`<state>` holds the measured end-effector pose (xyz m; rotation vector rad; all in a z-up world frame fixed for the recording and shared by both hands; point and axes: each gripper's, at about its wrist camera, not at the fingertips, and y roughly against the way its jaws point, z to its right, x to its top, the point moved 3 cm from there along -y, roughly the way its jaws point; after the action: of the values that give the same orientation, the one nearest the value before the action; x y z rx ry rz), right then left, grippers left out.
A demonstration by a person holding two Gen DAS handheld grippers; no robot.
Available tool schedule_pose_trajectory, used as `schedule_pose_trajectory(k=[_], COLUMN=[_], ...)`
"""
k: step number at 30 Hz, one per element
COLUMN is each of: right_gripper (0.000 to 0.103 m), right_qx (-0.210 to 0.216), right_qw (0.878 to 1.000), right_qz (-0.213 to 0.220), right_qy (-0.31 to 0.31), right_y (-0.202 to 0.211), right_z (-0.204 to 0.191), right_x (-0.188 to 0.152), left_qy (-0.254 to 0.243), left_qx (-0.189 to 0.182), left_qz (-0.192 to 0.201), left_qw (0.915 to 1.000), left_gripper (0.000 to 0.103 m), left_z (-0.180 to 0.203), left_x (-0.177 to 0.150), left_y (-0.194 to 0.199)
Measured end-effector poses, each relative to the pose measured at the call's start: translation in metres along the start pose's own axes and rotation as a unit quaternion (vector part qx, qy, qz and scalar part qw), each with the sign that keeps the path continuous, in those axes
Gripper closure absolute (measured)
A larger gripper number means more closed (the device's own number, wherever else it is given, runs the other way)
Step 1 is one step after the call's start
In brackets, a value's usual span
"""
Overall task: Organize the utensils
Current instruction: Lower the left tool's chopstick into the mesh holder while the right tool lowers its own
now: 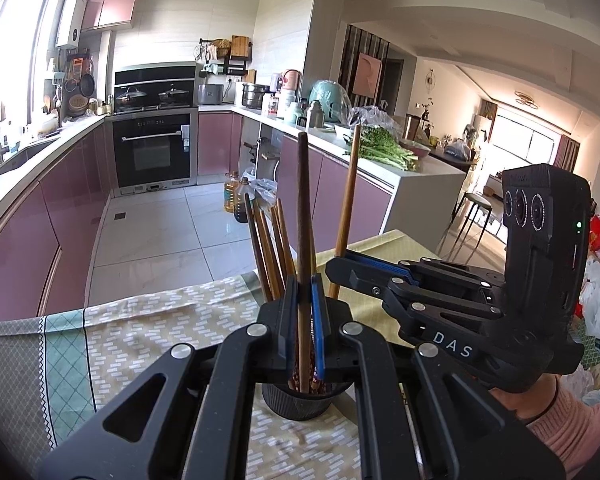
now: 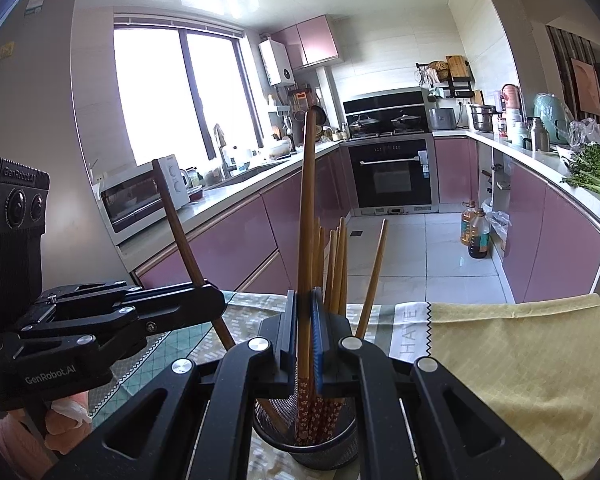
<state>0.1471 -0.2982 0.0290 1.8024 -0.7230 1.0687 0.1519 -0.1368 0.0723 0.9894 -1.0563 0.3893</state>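
A black mesh utensil holder (image 1: 300, 402) (image 2: 320, 444) stands on the cloth-covered table and holds several wooden chopsticks (image 1: 270, 248) (image 2: 338, 264). My left gripper (image 1: 304, 292) is shut on a dark brown chopstick (image 1: 303, 208) whose lower end is in the holder. It shows from the side in the right wrist view (image 2: 210, 300), clamped on that chopstick (image 2: 176, 224). My right gripper (image 2: 304, 300) is shut on a lighter chopstick (image 2: 307, 208) that also reaches into the holder. It shows in the left wrist view (image 1: 340, 262) gripping that stick (image 1: 348, 200).
The table carries a green patterned cloth (image 1: 132, 340) and a yellow cloth (image 2: 520, 360). Beyond its far edge are tiled floor, oil bottles (image 2: 476, 236), pink cabinets and an oven (image 1: 152, 152). Greens (image 1: 384, 148) lie on the right counter.
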Motion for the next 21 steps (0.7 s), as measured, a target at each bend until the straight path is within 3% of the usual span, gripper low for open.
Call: schedule_pose_trajectory(k=[21], right_gripper=[0.097], right_qx=[0.0], right_qw=[0.999], right_qz=[-0.034], right_qy=[-0.006], right_y=[-0.017], right_z=[0.003], right_x=[-0.02], left_qy=[-0.01], left_qx=[0.004], left_qz=[-0.026], left_qw=[0.9996], left_gripper=[0.096], left_z=[-0.001], left_x=[-0.013], left_y=[-0.02])
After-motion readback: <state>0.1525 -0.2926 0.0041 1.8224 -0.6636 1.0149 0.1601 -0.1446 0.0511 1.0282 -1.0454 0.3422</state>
